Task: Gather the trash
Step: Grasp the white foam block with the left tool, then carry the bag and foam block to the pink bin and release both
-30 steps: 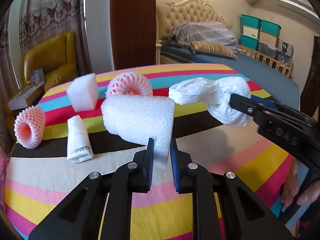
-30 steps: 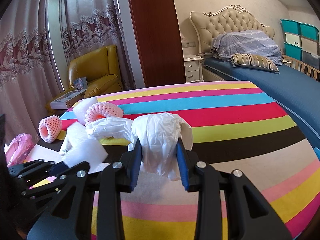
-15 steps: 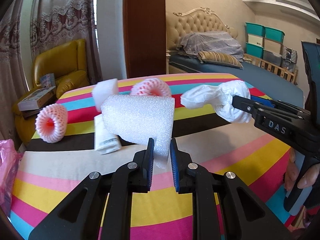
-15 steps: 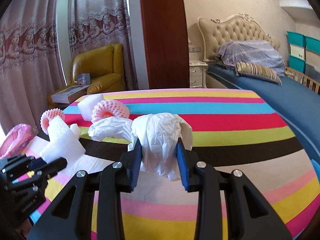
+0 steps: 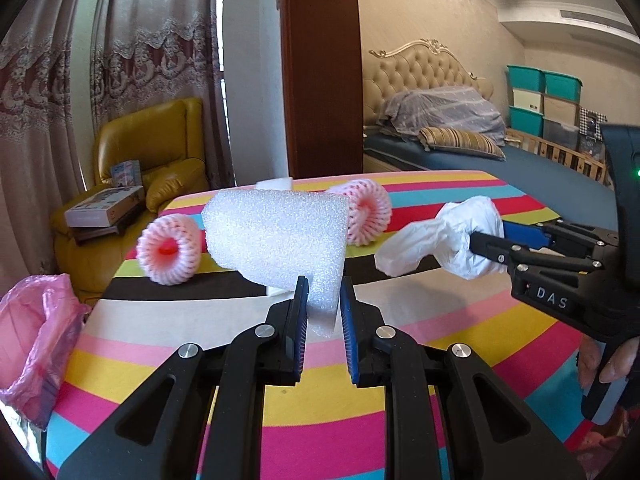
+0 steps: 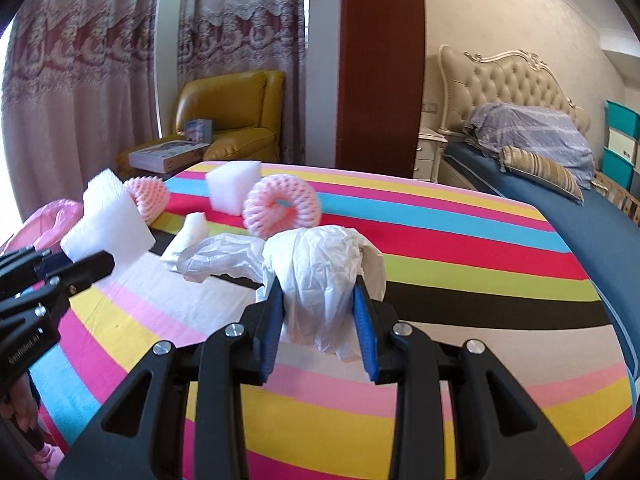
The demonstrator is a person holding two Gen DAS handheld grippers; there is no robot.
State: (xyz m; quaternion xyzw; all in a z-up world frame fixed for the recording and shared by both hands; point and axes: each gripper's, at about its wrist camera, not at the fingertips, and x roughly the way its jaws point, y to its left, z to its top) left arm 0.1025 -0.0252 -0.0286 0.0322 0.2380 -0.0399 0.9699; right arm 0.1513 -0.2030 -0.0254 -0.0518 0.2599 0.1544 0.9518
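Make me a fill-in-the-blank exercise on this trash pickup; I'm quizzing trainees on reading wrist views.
1. The left gripper is shut on a white ____ block.
2. The right gripper is shut on a crumpled white ____ bag.
3. Two pink net sleeves lie on the ____ cloth.
4. The trash bag beside the table's left edge is ____.

Missing words: foam; plastic; striped; pink
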